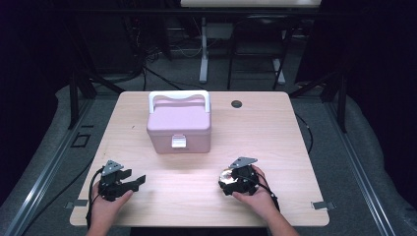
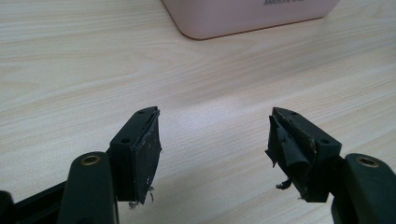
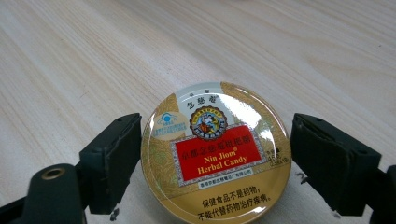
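A: Currently the candy tin lies flat, lid up, on the table at the near right, label readable in the right gripper view.

B: Why there?

A: Judged: it sits square between the jaws of the right gripper, one pad touching its left rim, the other just beside the right rim with a sliver of gap. Not clamped yet; the jaws bracket it, apparently for a side pinch across the widest part.

B: Hand pose?

A: Right hand low on the table, gripper tipped down over the tin. Left hand rests near the front left edge; left gripper spread wide, nothing between its pads, aimed toward the pink box.

B: Box status?

A: Lid down, white handle folded back, latch facing the person, mid-table, well apart from the tin.
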Available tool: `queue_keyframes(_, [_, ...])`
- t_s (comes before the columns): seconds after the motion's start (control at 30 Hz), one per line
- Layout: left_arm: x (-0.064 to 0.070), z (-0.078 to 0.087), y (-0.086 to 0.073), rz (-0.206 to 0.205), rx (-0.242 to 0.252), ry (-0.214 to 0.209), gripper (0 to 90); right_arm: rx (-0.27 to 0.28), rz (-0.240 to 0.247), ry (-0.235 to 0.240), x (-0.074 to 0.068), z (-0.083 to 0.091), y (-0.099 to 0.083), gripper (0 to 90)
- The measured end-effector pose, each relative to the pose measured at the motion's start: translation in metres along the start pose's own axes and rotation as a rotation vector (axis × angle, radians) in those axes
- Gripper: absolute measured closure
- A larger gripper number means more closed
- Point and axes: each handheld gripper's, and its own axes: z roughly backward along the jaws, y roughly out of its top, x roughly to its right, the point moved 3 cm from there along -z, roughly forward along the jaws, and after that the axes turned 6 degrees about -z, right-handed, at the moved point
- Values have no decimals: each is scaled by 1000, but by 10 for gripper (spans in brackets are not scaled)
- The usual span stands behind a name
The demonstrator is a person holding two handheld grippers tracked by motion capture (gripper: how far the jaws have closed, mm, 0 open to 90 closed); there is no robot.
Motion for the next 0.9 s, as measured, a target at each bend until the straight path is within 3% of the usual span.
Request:
queue_keyframes(0.2, [-1, 1, 0, 4, 8, 4, 339, -15, 7, -1, 1, -3, -1, 193])
queue_keyframes(0.47, [0, -1, 2, 5, 10, 1, 339, -18, -37, -42, 14, 3, -3, 193])
queue_keyframes(0.9, [4, -14, 14, -11, 12, -35, 339, -6, -203, -159, 61, 30, -23, 194])
